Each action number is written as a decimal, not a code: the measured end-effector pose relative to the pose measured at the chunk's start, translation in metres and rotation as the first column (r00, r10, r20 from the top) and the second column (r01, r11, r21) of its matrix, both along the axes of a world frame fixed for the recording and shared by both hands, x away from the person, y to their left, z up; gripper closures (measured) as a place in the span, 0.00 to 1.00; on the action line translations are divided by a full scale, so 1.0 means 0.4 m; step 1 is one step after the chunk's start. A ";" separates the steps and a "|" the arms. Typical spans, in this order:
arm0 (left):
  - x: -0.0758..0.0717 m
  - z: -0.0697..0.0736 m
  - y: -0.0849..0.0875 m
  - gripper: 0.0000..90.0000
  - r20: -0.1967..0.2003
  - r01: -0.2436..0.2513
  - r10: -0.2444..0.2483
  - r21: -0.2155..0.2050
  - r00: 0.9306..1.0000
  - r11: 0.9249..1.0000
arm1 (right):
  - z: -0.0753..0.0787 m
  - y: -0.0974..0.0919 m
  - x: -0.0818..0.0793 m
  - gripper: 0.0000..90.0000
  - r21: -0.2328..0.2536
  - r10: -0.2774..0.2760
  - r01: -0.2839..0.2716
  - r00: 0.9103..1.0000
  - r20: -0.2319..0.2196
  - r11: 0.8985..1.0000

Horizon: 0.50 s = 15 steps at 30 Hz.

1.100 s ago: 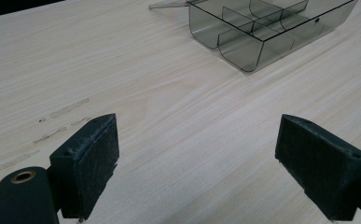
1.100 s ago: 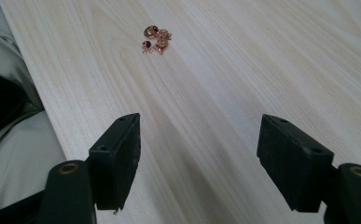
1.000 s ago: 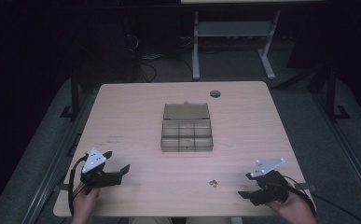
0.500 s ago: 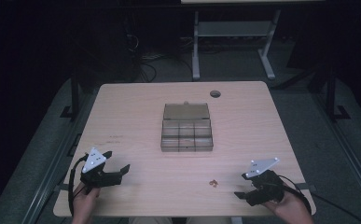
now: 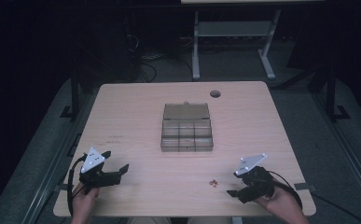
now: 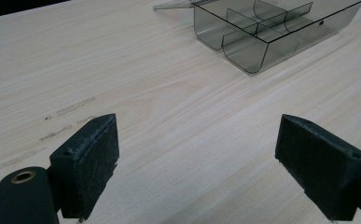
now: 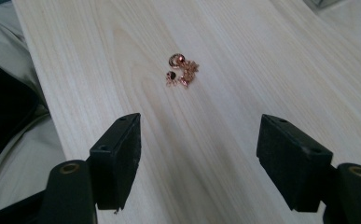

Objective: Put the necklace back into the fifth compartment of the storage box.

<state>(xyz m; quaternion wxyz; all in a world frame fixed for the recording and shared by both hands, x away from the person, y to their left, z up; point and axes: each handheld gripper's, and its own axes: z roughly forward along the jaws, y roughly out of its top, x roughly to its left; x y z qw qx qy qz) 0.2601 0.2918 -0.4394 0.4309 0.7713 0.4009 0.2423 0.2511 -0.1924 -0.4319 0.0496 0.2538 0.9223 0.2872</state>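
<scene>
A smoky clear plastic organizer box (image 5: 187, 127) with its lid laid open sits at the table's middle; in the left gripper view the box (image 6: 267, 28) shows its empty compartments at the top right. A small heap of rose-gold jewellery pieces (image 5: 213, 183) lies near the front edge. In the right gripper view the heap (image 7: 182, 71) lies a short way ahead of the jaws. My right gripper (image 5: 231, 191) is open just right of the heap. My left gripper (image 5: 116, 169) is open at the front left, over bare wood, with nothing between its pads (image 6: 90, 163).
The light wooden table (image 5: 136, 112) has a round cable hole (image 5: 215, 94) at the back right. Its front edge runs close under both hands. A pale cloth (image 7: 15, 154) shows below that edge in the right gripper view. Dark floor, cables and a metal stand lie behind the table.
My right gripper has shifted left and slightly toward the front edge, closer to the jewellery heap. The left gripper has stayed still.
</scene>
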 end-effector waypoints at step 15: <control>0.001 0.000 0.001 0.14 0.002 0.002 -0.002 -0.006 1.000 1.000 | 0.004 0.063 0.042 0.43 -0.048 0.097 -0.097 0.995 -0.006 0.994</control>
